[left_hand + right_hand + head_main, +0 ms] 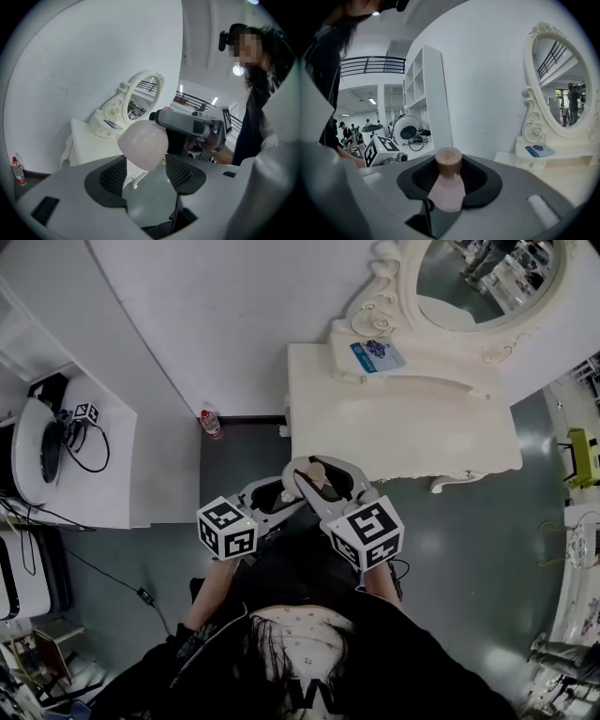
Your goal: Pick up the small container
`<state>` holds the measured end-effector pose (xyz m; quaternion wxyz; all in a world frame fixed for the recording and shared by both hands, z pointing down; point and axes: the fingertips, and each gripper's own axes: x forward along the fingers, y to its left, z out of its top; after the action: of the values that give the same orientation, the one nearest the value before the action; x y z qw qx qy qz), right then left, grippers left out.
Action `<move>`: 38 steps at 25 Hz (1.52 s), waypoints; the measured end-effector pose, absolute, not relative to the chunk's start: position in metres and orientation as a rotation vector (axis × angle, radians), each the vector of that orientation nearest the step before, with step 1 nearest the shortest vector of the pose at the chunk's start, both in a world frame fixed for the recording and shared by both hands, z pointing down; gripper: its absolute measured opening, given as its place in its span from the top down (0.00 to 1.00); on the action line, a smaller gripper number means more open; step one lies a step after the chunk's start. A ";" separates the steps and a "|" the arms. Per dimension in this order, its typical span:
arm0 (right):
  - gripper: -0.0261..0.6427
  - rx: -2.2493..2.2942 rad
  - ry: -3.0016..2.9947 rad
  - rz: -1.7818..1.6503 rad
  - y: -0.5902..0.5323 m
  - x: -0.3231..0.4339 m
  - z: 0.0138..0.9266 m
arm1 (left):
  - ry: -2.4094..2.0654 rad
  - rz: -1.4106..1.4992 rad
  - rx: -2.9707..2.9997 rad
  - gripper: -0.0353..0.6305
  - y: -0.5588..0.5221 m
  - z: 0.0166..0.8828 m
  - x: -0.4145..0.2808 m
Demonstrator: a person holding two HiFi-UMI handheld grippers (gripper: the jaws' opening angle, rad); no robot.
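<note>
Head view: my right gripper [323, 482] holds the small container [316, 469] between its jaws, in the air. Left gripper view: my left gripper [146, 163] has its jaws apart and empty, the container's pink base just past their tips. Right gripper view: my jaws clamp its pink body, the wooden stopper [448, 161] towards their tips.

Vanity [403, 427] sits against the wall with the mirror [478, 277] at its back and a card [378, 355] on the ledge under it. A bottle [211, 423] is on the floor by the wall, just left of the vanity. Further left there's a counter [122, 484] with a cable [89, 454] on it. The container [315, 468] sits between the right gripper [321, 474] jaws, just off the vanity's front-left corner. The left gripper [274, 495] is right beside it on the left.
</note>
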<state>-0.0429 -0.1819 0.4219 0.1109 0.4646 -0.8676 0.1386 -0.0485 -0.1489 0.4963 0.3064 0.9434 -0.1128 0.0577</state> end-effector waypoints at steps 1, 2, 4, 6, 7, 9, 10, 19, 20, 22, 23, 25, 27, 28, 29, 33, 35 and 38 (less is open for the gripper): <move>0.75 1.371 -2.539 0.412 -0.177 -0.044 0.423 | -0.289 0.153 2.495 0.58 -0.144 0.497 -0.049; 0.75 1.378 -2.529 0.418 -0.172 -0.043 0.424 | -0.280 0.152 2.493 0.58 -0.139 0.498 -0.049; 0.75 1.386 -2.513 0.427 -0.165 -0.042 0.424 | -0.266 0.151 2.489 0.58 -0.130 0.499 -0.048; 0.75 1.389 -2.499 0.429 -0.158 -0.042 0.425 | -0.256 0.153 2.485 0.58 -0.123 0.499 -0.047; 0.75 1.389 -2.491 0.429 -0.154 -0.042 0.425 | -0.251 0.154 2.484 0.58 -0.119 0.500 -0.047; 0.75 1.386 -2.481 0.424 -0.148 -0.043 0.426 | -0.248 0.159 2.488 0.58 -0.112 0.501 -0.046; 0.75 1.384 -2.480 0.420 -0.145 -0.043 0.426 | -0.249 0.162 2.494 0.58 -0.109 0.501 -0.047; 0.75 1.383 -2.479 0.383 -0.098 -0.025 0.419 | -0.250 0.139 2.502 0.58 -0.064 0.495 -0.026; 0.75 1.386 -2.483 0.383 -0.090 -0.022 0.419 | -0.253 0.146 2.507 0.58 -0.057 0.495 -0.023; 0.75 1.389 -2.490 0.379 -0.072 -0.016 0.419 | -0.256 0.160 2.515 0.58 -0.040 0.495 -0.018; 0.75 1.389 -2.492 0.378 -0.061 -0.013 0.419 | -0.257 0.165 2.516 0.58 -0.029 0.495 -0.015; 0.75 1.393 -2.498 0.376 -0.039 -0.007 0.418 | -0.260 0.166 2.514 0.58 -0.007 0.494 -0.009; 0.75 1.400 -2.503 0.375 -0.017 0.000 0.417 | -0.263 0.164 2.517 0.58 0.015 0.494 -0.002; 0.75 1.404 -2.505 0.376 -0.006 0.004 0.417 | -0.263 0.166 2.521 0.58 0.026 0.494 0.001; 0.75 1.408 -2.508 0.379 0.006 0.007 0.417 | -0.262 0.171 2.524 0.58 0.037 0.494 0.004; 0.75 1.404 -2.514 0.388 0.053 0.016 0.419 | -0.267 0.186 2.527 0.58 0.085 0.495 0.012; 0.75 1.397 -2.522 0.380 0.075 0.015 0.419 | -0.279 0.188 2.531 0.58 0.106 0.495 0.011; 0.75 1.383 -2.539 0.363 0.103 0.013 0.418 | -0.302 0.185 2.540 0.58 0.133 0.494 0.009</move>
<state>0.0126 0.1031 0.4176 0.1134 0.4715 -0.8658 0.1238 0.0092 0.1328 0.4944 0.2845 0.9495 -0.1130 0.0693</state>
